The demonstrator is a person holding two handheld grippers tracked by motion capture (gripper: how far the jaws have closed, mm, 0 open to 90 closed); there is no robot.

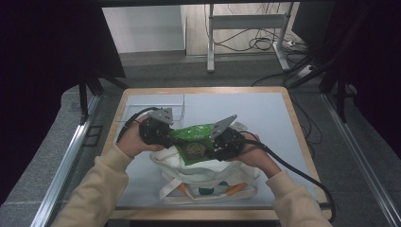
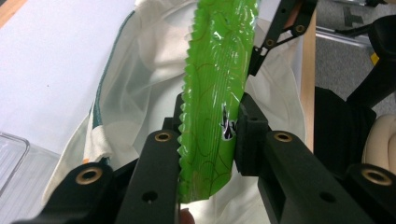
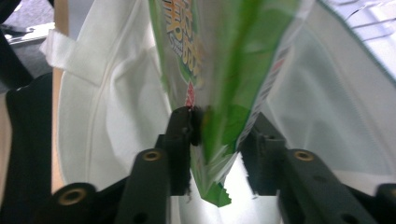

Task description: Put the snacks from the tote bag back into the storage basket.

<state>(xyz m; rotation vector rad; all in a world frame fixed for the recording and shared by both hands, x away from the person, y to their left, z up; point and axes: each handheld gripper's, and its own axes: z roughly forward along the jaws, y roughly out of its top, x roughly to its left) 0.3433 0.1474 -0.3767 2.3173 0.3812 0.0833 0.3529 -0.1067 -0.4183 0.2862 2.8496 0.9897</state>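
snack bag point(image 3: 219, 70) blurred, print unreadable

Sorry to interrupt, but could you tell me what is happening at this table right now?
A person is holding a green snack packet between two handheld claws, the left claw gripping one end and the right claw the other. Both are shut on it. The packet is held just above a white cloth tote bag lying on the table. A clear plastic container sits at the far left of the table.

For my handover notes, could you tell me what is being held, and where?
The green snack packet, one end in each hand-held gripper: left on the crimped seam, right on the opposite end.
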